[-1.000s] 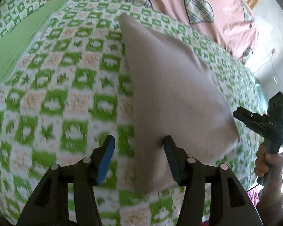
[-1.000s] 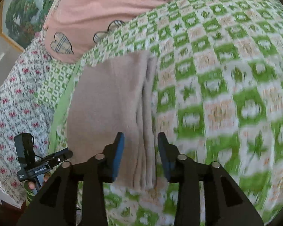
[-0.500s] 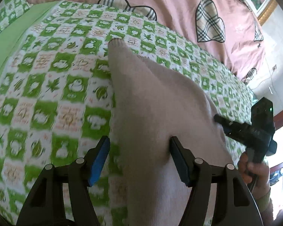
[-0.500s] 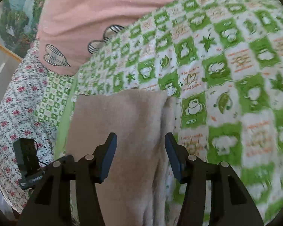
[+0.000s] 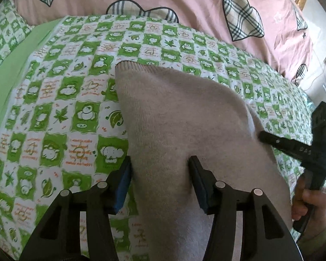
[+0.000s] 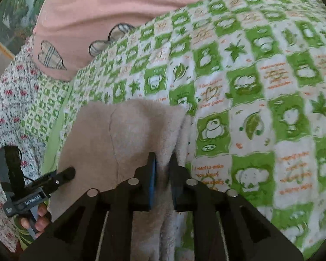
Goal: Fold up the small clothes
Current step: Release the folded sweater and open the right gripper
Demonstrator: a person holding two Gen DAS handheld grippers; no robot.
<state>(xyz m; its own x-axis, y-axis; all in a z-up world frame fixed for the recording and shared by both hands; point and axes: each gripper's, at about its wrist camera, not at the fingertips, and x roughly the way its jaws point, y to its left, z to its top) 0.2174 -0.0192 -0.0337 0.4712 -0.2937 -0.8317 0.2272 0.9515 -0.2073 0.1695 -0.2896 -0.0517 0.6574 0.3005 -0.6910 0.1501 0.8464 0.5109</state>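
The beige knit garment (image 5: 173,130) lies on the green-and-white checked quilt (image 5: 60,113), its ribbed cuff end reaching toward 12 o'clock in the left wrist view, where it sits at about 11 o'clock of the frame's centre. The left gripper (image 5: 160,182) straddles the near part of the cloth — its blue-padded fingers (image 5: 122,187) have drawn in from the wider gap of half a second ago and now press the fabric's edge from both sides, a medium gap filled with knit. Whether they truly pinch it or only bracket it cannot be told from this view.

In the right wrist view the right gripper (image 6: 163,174) has gone from wide open over the garment (image 6: 128,134) to nearly closed — its jaws are narrow and clamp a gathered ridge of the fuzzy fabric at the garment's 3 o'clock edge. The cloth bunches into a fold between the pads.

The right gripper appears at 3 o'clock in the left view, its tip (image 5: 265,136) now touching the garment's edge where before it hung just clear. The pink duvet with plaid hearts (image 5: 184,6) sits at 12 o'clock, beyond the quilt. A floral sheet (image 6: 8,100) shows at 9 o'clock in the right view.
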